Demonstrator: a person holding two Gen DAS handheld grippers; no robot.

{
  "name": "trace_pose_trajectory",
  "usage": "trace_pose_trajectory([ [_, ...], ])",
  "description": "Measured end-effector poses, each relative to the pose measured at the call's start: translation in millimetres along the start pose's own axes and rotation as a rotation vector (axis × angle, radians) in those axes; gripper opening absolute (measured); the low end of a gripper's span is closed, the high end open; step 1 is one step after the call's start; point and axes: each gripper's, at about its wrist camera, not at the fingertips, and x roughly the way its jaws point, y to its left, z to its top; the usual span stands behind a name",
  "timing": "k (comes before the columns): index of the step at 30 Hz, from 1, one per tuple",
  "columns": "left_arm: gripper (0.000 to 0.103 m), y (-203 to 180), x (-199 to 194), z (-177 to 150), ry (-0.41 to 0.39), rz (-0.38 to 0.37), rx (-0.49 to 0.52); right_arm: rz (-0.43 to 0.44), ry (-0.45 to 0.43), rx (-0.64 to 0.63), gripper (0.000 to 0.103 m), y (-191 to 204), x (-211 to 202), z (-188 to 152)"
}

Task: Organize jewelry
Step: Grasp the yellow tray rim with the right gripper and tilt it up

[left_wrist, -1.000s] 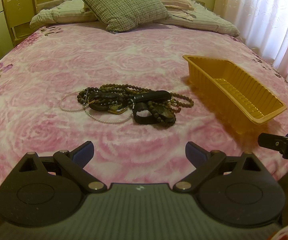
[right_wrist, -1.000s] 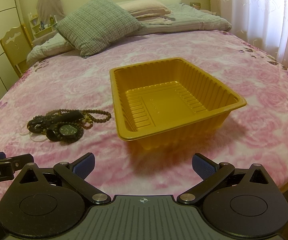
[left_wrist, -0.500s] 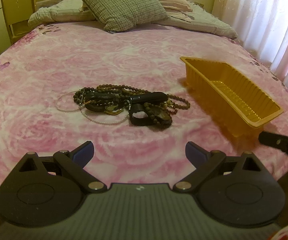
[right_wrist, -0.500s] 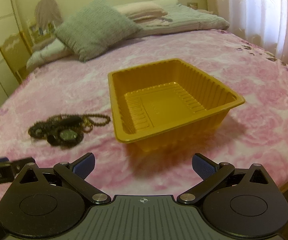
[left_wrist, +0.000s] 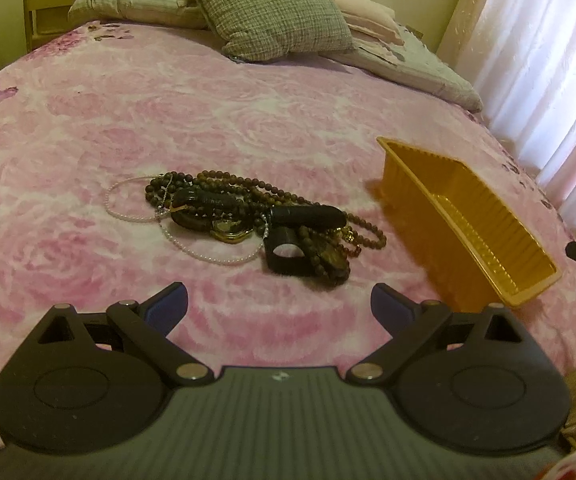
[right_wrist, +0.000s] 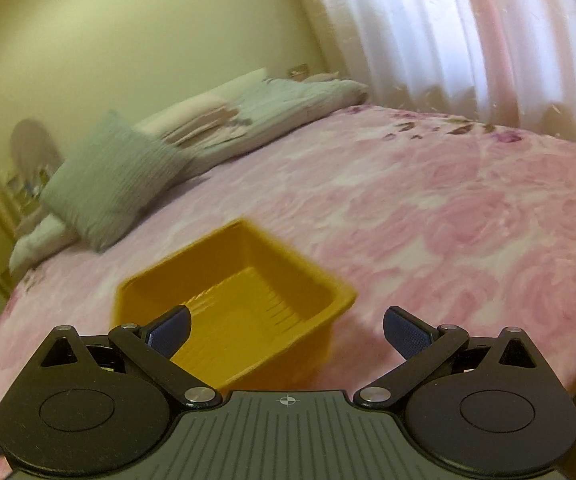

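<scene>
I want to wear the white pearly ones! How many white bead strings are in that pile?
2: one white bead loop at the pile's left edge, another along its front. More may hide under the dark beads.

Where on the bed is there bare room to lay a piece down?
Bare bedspread lies left of the jewelry pile, between pile and pillow, and in the gap before the yellow tray, whose inside looks empty. The pile itself is a crowded tangle.

left gripper (left_wrist: 279,303) black linkages, silver pivots; blue fingertips (left_wrist: 166,307); ribbed grey body
</scene>
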Motion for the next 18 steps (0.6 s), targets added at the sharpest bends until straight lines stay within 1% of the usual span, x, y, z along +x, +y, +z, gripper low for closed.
trace_pose_trajectory([
  [3, 0.097, 0, 5, 1, -0.010, -0.010, 0.004, 0.004, -0.001, 0.009, 0.084, -15, 21, 7],
  [5, 0.097, 0, 9, 1, -0.017, -0.015, 0.008, 0.017, -0.001, 0.014, 0.080, -22, 34, 8],
  [7, 0.097, 0, 12, 1, -0.025, -0.024, 0.006, 0.016, 0.010, 0.018, 0.066, -27, 46, 9],
  [12, 0.097, -1, 22, 4, -0.024, -0.038, 0.014, 0.039, 0.051, 0.034, 0.051, -35, 70, 8],
  [15, 0.097, -2, 24, 7, -0.034, -0.047, 0.020, 0.053, 0.072, 0.032, 0.045, -36, 81, 7],
  [17, 0.097, -3, 27, 6, -0.029, -0.054, 0.018, 0.072, 0.090, 0.044, 0.040, -38, 88, 7],
  [18, 0.097, -3, 28, 6, -0.026, -0.054, 0.020, 0.078, 0.096, 0.051, 0.034, -38, 89, 6],
])
